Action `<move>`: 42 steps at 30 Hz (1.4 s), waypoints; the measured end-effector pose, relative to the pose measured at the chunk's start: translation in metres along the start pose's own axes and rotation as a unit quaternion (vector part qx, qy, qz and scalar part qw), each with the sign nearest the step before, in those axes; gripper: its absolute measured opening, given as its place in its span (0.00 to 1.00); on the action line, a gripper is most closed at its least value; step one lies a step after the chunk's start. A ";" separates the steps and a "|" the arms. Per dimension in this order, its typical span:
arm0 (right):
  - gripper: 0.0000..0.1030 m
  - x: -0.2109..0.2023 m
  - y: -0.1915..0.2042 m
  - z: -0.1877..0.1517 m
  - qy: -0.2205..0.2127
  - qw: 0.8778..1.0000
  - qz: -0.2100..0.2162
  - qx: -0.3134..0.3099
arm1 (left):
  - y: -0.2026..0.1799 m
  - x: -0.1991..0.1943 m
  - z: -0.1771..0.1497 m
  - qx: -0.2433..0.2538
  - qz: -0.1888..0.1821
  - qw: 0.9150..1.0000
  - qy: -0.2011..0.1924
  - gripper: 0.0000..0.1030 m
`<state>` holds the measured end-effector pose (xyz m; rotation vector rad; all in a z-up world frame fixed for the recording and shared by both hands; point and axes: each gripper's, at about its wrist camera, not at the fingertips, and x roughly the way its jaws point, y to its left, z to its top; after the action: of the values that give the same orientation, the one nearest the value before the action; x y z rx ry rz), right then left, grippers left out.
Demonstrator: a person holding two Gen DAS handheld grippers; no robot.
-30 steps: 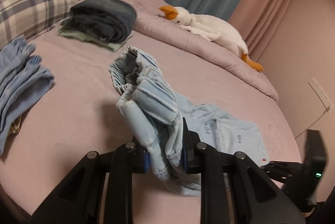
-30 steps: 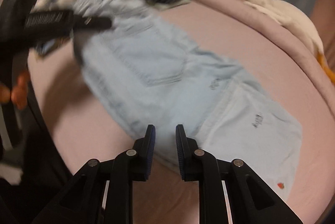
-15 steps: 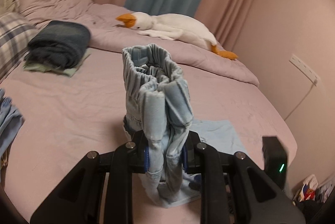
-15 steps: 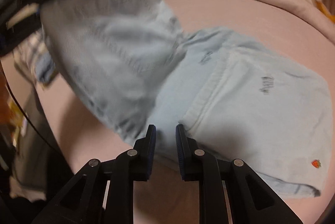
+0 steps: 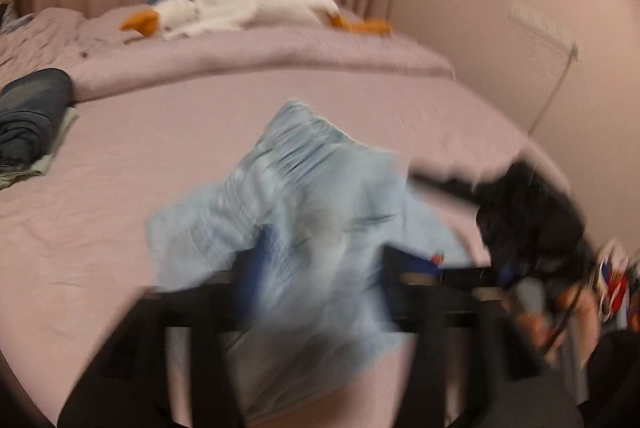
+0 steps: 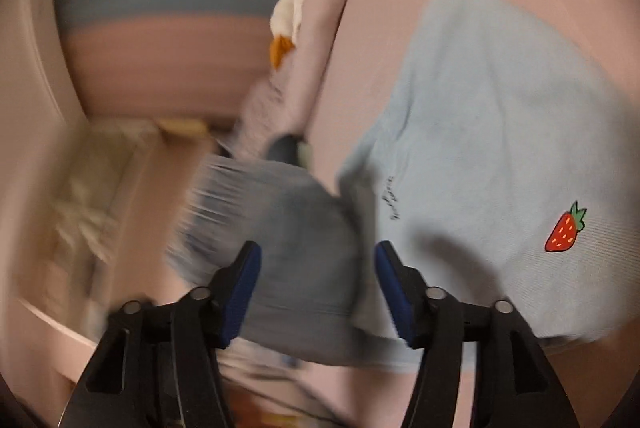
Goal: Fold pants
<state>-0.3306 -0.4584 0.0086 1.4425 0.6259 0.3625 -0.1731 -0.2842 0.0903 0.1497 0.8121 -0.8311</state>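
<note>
The light blue pants (image 5: 304, 228) lie on the pink bed, with the gathered waistband end bunched up over the flat leg part. In the blurred left wrist view my left gripper (image 5: 320, 268) has its fingers spread wide with the waistband cloth loose between them. In the right wrist view the leg part with a strawberry patch (image 6: 566, 232) lies flat on the right. My right gripper (image 6: 318, 292) is open, its blue pads on either side of the bunched cloth (image 6: 288, 248), not pinching it. The right gripper shows as a dark blur in the left wrist view (image 5: 532, 220).
A white goose plush (image 5: 248, 8) lies on the rumpled duvet at the back. A folded dark garment (image 5: 30, 120) sits at the left. The wall with a socket and cable (image 5: 552, 96) is on the right, past the bed edge (image 5: 552, 164).
My left gripper opened and let the waistband drop onto the leg part. My right gripper opened wide and swung round to straddle the bunched cloth. Both views moved fast.
</note>
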 end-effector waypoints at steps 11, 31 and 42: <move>0.74 0.014 0.014 -0.009 0.015 0.999 -0.051 -0.006 | 0.052 -0.033 -0.052 -0.079 -0.015 0.997 0.019 0.79; 0.29 -0.027 0.069 0.028 -0.032 0.940 -0.268 -0.209 | 0.121 -0.049 -0.079 -0.210 0.046 0.976 0.033 0.79; 0.42 -0.043 0.011 0.046 -0.032 0.933 -0.324 -0.150 | 0.111 -0.015 -0.029 -0.152 0.019 0.988 0.034 0.78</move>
<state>-0.3360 -0.5194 0.0273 0.8838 0.9086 -0.1104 -0.1177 -0.1876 0.0601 -0.0761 0.9880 -0.6601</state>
